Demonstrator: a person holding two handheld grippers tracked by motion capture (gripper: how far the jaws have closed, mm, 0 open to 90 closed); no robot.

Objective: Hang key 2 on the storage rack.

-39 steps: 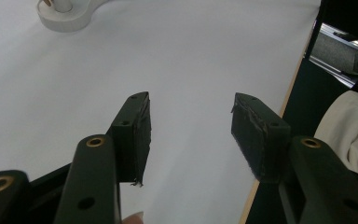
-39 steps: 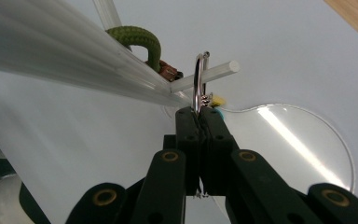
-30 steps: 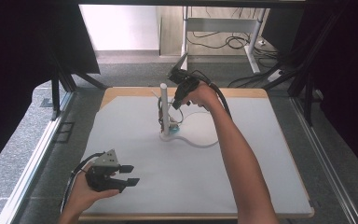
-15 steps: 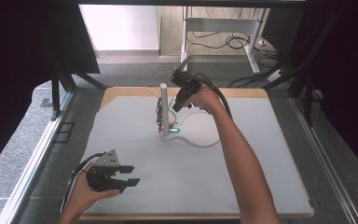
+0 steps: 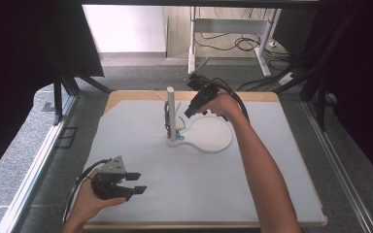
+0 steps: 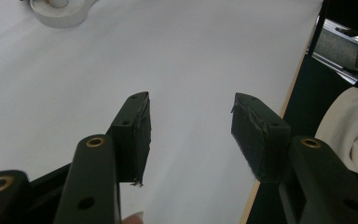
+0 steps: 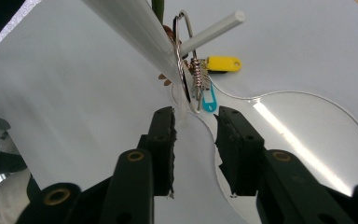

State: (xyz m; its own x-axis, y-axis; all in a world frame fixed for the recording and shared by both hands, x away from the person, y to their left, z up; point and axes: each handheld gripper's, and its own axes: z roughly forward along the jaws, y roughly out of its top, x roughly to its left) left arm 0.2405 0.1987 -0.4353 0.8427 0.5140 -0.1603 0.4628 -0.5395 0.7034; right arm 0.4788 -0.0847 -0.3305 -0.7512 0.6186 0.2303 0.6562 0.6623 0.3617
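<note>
A white stand (image 5: 209,139) with an upright post (image 5: 171,110) sits at the middle back of the table. A bunch of keys (image 5: 170,122) hangs from a side peg (image 7: 212,30) on a wire ring (image 7: 184,56), with a yellow tag (image 7: 223,64) and a blue clip (image 7: 208,102). My right gripper (image 5: 189,112) hovers just right of the post, and its jaws have just been opening. In its own view the right gripper (image 7: 194,122) is open, with nothing between its pads (image 7: 165,140). My left gripper (image 5: 136,183) rests open at the table's front left, and the left gripper (image 6: 191,116) holds nothing.
The white mat (image 5: 141,145) covers a wooden table (image 5: 126,96) with a dark gap around it. The stand's round flat base (image 7: 307,135) spreads to the right of the post. A desk frame and cables (image 5: 233,43) stand beyond the table.
The right gripper let go of the key ring, opened and drew back to the right, away from the post. The keys stay hanging on the peg. The left gripper kept still.
</note>
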